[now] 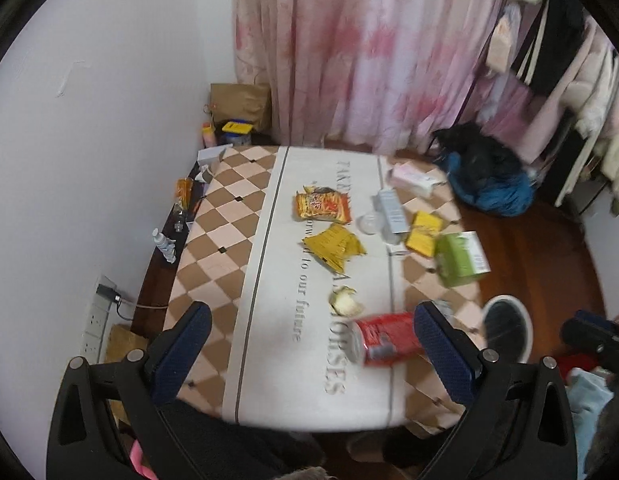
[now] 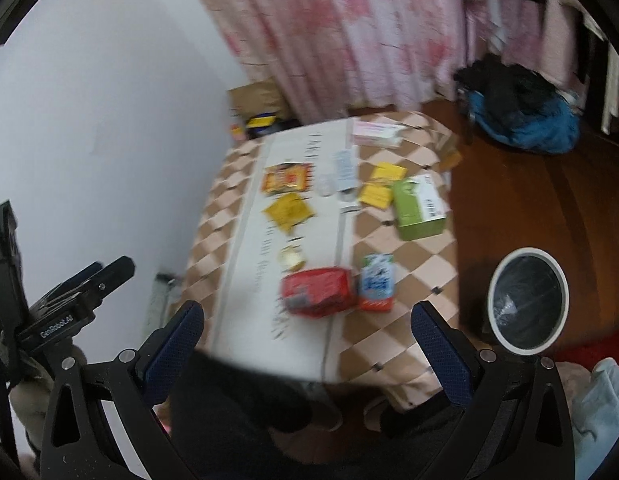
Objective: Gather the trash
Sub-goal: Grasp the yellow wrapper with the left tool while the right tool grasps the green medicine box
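Near the table's [image 2: 393, 332] front edge, hovering with both grippers [image 1: 309, 344] [image 2: 307, 340] released over red can [image 1: 385, 338], risking rolling it off toward bin [image 2: 527, 299]

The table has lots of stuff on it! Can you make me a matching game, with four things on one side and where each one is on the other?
Things:
1. red can
2. green box
3. bin
4. pink box

Places:
A. on the floor beside the table
B. lying on its side near the table's near edge
C. at the far end of the table, by the curtain
D. on the table's right edge, next to the yellow packets

Pairs: 1-B, 2-D, 3-A, 4-C
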Tool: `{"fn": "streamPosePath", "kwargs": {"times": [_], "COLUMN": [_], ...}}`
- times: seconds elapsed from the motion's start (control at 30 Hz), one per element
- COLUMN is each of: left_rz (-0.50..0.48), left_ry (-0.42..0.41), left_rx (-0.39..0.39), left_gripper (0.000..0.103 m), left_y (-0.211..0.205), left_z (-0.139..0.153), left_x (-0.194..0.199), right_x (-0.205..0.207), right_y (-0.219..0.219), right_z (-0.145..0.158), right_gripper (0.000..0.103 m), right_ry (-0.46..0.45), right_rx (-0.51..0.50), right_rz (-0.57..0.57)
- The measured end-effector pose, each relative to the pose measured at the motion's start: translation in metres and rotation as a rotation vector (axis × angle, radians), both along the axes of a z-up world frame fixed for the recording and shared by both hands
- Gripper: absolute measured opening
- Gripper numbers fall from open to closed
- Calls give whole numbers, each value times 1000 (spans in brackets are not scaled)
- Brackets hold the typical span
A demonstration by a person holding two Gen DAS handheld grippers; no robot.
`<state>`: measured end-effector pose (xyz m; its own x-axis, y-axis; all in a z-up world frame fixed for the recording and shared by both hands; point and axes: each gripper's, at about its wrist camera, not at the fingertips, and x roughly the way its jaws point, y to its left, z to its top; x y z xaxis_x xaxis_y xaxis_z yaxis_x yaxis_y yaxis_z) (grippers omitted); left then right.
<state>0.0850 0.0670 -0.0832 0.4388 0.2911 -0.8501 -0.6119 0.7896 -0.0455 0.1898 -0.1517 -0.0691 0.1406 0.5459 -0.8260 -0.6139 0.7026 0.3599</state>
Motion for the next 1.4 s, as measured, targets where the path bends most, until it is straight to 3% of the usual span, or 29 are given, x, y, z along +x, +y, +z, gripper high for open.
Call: {"fn": "streamPosePath", "kwargs": {"times": [0.2,0.43,0.63,0.9,1.03,1.1,1.13,1.17,1.4], "left_rz": [-95,-212,-276,-319,-359,-371,-373,-369,-282], "left_ry": [195,353,400,410,434,448,450,451,400], "left_rx": [26,-28,-120,-178,-182,-177,-175,-179,-176], "left_gripper": [103,103,103,101,78,74,60,56,46], "left_y": [33,66,85,91,84,78,76,74,73], "left_z": [-74,-152,-191,-214,-218,-223,-224,-226,-217], "left_x": [83,158,189,202,208,209,209,207,191], "right_x": [81,172,212,228,228,230,230,230,225], "right_y": [35,83,108,120,124,126,126,127,126], "right_z": [-66,-153,-207,-242,-248,-253,-254,-255,-254], "right_gripper": [103,103,103,103,103,103,103,103,78], "right_ry": [9,38,97,164,175,170,169,170,123], "right_rx": [-127,-328,-441,-492,-497,-505,-507,-510,-540], "right_rz": [-70,-103,-89,-58,-47,-38,-37,-36,-32]}}
